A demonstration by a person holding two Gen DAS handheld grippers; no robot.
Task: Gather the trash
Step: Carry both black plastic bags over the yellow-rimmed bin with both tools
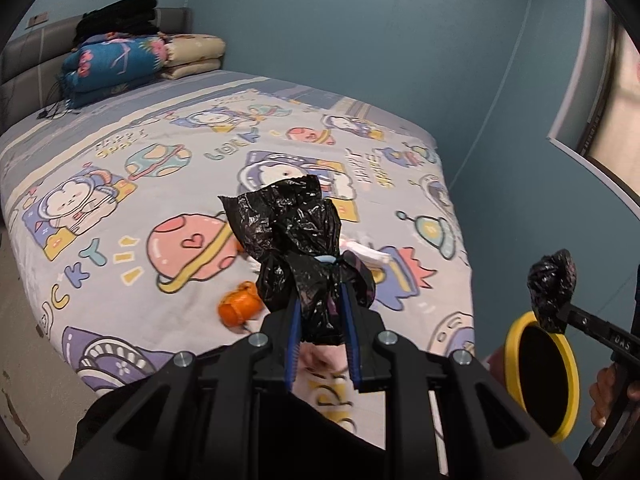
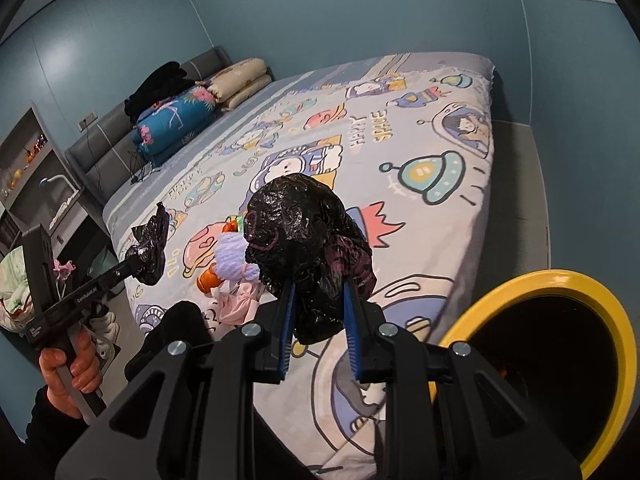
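While over bed (image 1: 120, 152), left gripper (image 1: 320, 280) pinches black bag (image 1: 296, 220); right gripper (image 2: 320, 280) pinches same bag's other edge.

Crinkled glossy black plastic bag (image 1: 296, 236); matt printed cloth bedsheet (image 1: 120, 152).

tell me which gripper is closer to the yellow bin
Right. The right gripper holds its black bag wad just beside the yellow bin; the left gripper is out over the bed's other side.
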